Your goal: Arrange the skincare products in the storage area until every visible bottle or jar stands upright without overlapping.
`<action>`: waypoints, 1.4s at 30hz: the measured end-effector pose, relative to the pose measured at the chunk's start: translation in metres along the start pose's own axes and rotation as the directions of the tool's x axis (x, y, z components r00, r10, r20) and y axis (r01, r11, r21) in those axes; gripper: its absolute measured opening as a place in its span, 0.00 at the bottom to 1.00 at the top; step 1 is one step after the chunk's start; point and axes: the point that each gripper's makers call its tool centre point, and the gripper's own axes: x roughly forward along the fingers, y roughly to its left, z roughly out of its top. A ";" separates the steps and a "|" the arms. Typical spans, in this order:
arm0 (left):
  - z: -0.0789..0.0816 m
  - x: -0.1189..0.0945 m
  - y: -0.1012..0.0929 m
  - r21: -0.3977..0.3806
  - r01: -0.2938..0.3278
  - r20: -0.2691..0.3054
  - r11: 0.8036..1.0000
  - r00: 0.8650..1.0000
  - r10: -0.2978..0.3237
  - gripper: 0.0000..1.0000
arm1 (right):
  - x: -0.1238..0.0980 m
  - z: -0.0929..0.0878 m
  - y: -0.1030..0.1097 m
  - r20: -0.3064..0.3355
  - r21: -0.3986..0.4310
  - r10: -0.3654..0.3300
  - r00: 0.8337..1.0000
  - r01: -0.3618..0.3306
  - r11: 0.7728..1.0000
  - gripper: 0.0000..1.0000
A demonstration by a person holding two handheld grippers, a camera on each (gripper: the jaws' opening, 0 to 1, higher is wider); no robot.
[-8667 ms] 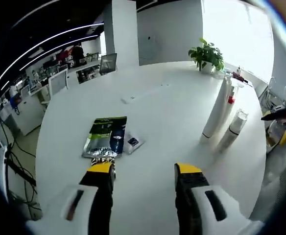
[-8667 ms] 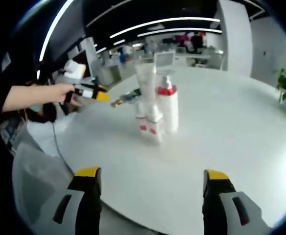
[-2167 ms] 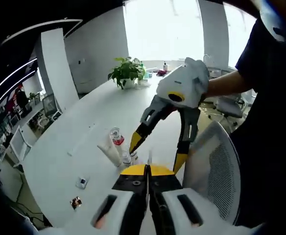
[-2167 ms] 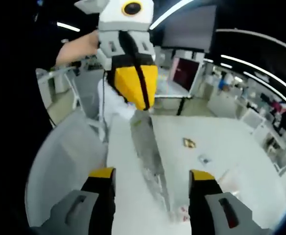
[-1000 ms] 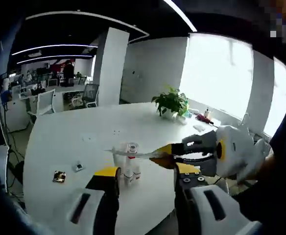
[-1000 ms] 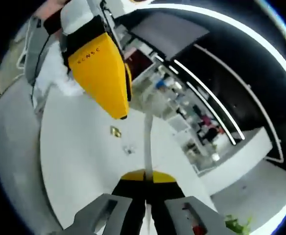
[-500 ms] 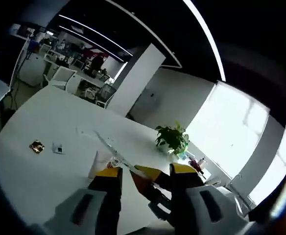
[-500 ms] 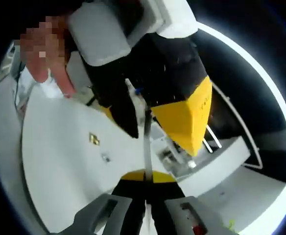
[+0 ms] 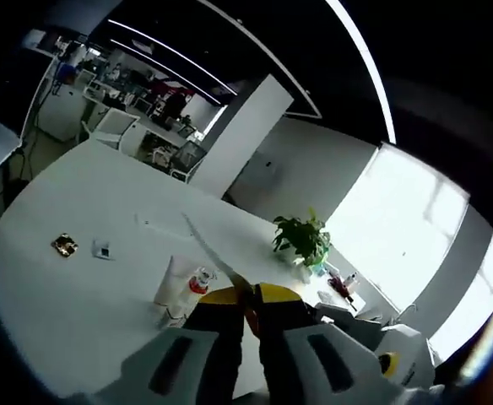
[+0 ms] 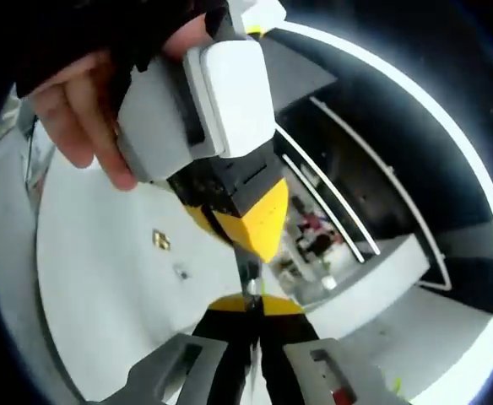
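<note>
Left gripper view has the left gripper (image 9: 246,297) clamped on a thin flat strip (image 9: 211,253), probably a sachet seen edge-on, its long axis running away above the white table (image 9: 61,295). Below it stand the skincare bottles (image 9: 183,291). The right gripper (image 10: 252,305) pinches the same strip, tip to tip.

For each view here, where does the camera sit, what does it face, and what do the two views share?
Left gripper view: rides the left gripper, facing across the white table toward bottles and a plant; jaws closed on a thin sheet.
Right gripper view: rides the right gripper, facing the left gripper and a hand.
Shared: table, thin sheet, two small packets.
</note>
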 end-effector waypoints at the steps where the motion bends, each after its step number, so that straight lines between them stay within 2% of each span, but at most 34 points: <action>1: 0.001 -0.001 -0.001 0.020 0.008 -0.003 1.000 1.000 -0.008 0.00 | 0.000 0.000 0.001 0.004 0.009 0.005 1.000 -0.005 1.000 0.00; 4: 0.006 -0.001 0.002 0.084 0.012 -0.004 0.996 1.000 -0.011 0.00 | 0.001 0.005 0.010 0.047 0.072 0.054 0.997 -0.058 0.996 0.02; 7: 0.022 -0.003 0.003 0.161 0.016 0.021 0.987 1.000 -0.020 0.00 | -0.001 0.005 0.013 0.073 0.127 0.071 0.995 -0.080 0.989 0.18; 8: 0.026 -0.002 0.002 0.221 0.040 -0.001 0.974 0.999 -0.041 0.00 | -0.001 0.000 0.018 0.059 0.136 0.095 0.994 -0.102 0.986 0.22; 9: 0.031 -0.002 0.004 0.245 0.030 0.001 0.969 1.000 -0.031 0.00 | -0.002 -0.002 0.022 0.055 0.153 0.115 0.992 -0.122 0.981 0.26; 10: 0.034 -0.002 0.004 0.282 0.050 -0.018 0.958 0.999 -0.047 0.00 | -0.002 -0.004 0.023 0.054 0.181 0.118 0.992 -0.126 0.975 0.29; 12: 0.036 -0.002 0.007 0.310 0.065 -0.055 0.948 0.997 -0.050 0.00 | -0.004 -0.009 0.028 0.063 0.241 0.164 0.984 -0.174 0.955 0.40; 13: 0.038 -0.001 0.006 0.324 0.081 -0.059 0.943 0.996 -0.065 0.00 | -0.004 -0.014 0.026 0.054 0.287 0.162 0.985 -0.171 0.942 0.45; 14: 0.035 -0.001 0.005 0.353 0.115 -0.107 0.928 0.991 -0.082 0.00 | -0.005 -0.015 0.027 0.069 0.323 0.180 0.981 -0.193 0.926 0.49; 15: 0.037 -0.001 0.008 0.381 0.112 -0.114 0.918 0.991 -0.074 0.00 | -0.006 -0.016 0.034 0.095 0.371 0.249 0.964 -0.266 0.890 0.51; 17: 0.030 -0.003 0.005 0.451 0.190 -0.203 0.872 0.973 -0.107 0.00 | -0.008 -0.018 0.036 0.127 0.412 0.301 0.945 -0.326 0.851 0.54; 18: 0.030 -0.004 0.004 0.473 0.206 -0.212 0.857 0.970 -0.116 0.00 | -0.014 -0.012 0.046 0.196 0.427 0.401 0.895 -0.446 0.787 0.56; 19: 0.021 -0.008 -0.003 0.501 0.295 -0.290 0.813 0.943 -0.163 0.00 | -0.018 -0.011 0.047 0.218 0.453 0.430 0.876 -0.481 0.751 0.60; 20: 0.020 -0.010 -0.004 0.508 0.312 -0.303 0.803 0.937 -0.172 0.00 | -0.020 -0.011 0.045 0.232 0.463 0.443 0.866 -0.498 0.733 0.66; 21: 0.016 -0.014 -0.008 0.503 0.360 -0.337 0.786 0.919 -0.205 0.00 | -0.023 -0.009 0.040 0.268 0.494 0.447 0.853 -0.520 0.697 0.69; 22: 0.010 -0.018 -0.012 0.490 0.407 -0.379 0.771 0.896 -0.233 0.00 | -0.025 -0.008 0.036 0.288 0.508 0.446 0.847 -0.530 0.679 0.69; 23: 0.010 -0.020 -0.012 0.492 0.424 -0.385 0.761 0.889 -0.246 0.00 | -0.025 -0.009 0.030 0.297 0.518 0.435 0.850 -0.526 0.674 0.67; 24: 0.007 -0.022 -0.014 0.475 0.446 -0.403 0.758 0.876 -0.263 0.00 | -0.027 -0.010 0.026 0.318 0.535 0.438 0.841 -0.540 0.649 0.64; 25: 0.005 -0.024 -0.013 0.476 0.462 -0.425 0.748 0.866 -0.264 0.00 | -0.026 -0.012 0.022 0.327 0.553 0.427 0.843 -0.537 0.637 0.62; 26: 0.005 -0.025 -0.012 0.485 0.467 -0.429 0.740 0.864 -0.263 0.00 | -0.027 -0.013 0.019 0.358 0.573 0.423 0.832 -0.554 0.604 0.60; 28: 0.003 -0.030 -0.019 0.449 0.520 -0.455 0.727 0.833 -0.315 0.00 | -0.029 -0.014 0.018 0.395 0.609 0.429 0.812 -0.581 0.539 0.61; 29: 0.003 -0.031 -0.020 0.444 0.531 -0.458 0.722 0.827 -0.326 0.00 | -0.029 -0.015 0.018 0.421 0.622 0.435 0.796 -0.602 0.500 0.61; 30: 0.002 -0.034 -0.024 0.425 0.560 -0.474 0.712 0.807 -0.352 0.00 | -0.030 -0.013 0.017 0.449 0.618 0.434 0.781 -0.622 0.480 0.60; 32: 0.001 -0.036 -0.027 0.411 0.579 -0.483 0.704 0.793 -0.371 0.00 | -0.040 -0.002 0.019 0.554 0.605 0.454 0.698 -0.712 0.356 0.50; 33: 0.000 -0.038 -0.030 0.394 0.602 -0.495 0.694 0.775 -0.392 0.00 | -0.045 0.005 0.018 0.621 0.601 0.447 0.644 -0.757 0.255 0.45; 34: 0.000 -0.039 -0.032 0.383 0.621 -0.501 0.684 0.762 -0.411 0.00 | -0.050 0.009 0.018 0.661 0.584 0.445 0.604 -0.787 0.200 0.37; 35: -0.002 -0.042 -0.036 0.347 0.646 -0.510 0.679 0.738 -0.442 0.00 | -0.058 0.013 0.022 0.708 0.537 0.458 0.537 -0.831 0.144 0.31; 36: 0.000 -0.042 -0.037 0.330 0.653 -0.504 0.682 0.733 -0.458 0.00 | -0.057 0.011 0.024 0.704 0.538 0.469 0.534 -0.831 0.140 0.24; 37: 0.001 -0.041 -0.037 0.314 0.654 -0.497 0.688 0.731 -0.468 0.00 | -0.051 0.005 0.025 0.685 0.551 0.468 0.558 -0.817 0.168 0.14; 38: 0.003 -0.039 -0.035 0.304 0.650 -0.487 0.697 0.734 -0.473 0.00 | -0.052 0.008 0.025 0.701 0.542 0.458 0.547 -0.825 0.157 0.10; 39: 0.004 -0.038 -0.033 0.297 0.650 -0.479 0.700 0.735 -0.479 0.00 | -0.056 0.009 0.026 0.716 0.534 0.458 0.527 -0.836 0.128 0.06; 40: 0.006 -0.036 -0.030 0.266 0.640 -0.468 0.721 0.740 -0.484 0.00 | -0.058 0.011 0.027 0.723 0.528 0.456 0.519 -0.841 0.120 0.01; 41: 0.008 -0.034 -0.027 0.255 0.622 -0.451 0.740 0.754 -0.478 0.00 | -0.062 0.016 0.026 0.746 0.507 0.440 0.499 -0.855 0.111 0.00; 42: 0.015 -0.029 -0.021 0.263 0.591 -0.407 0.762 0.785 -0.468 0.00 | -0.061 0.016 0.026 0.743 0.521 0.430 0.513 -0.846 0.110 0.00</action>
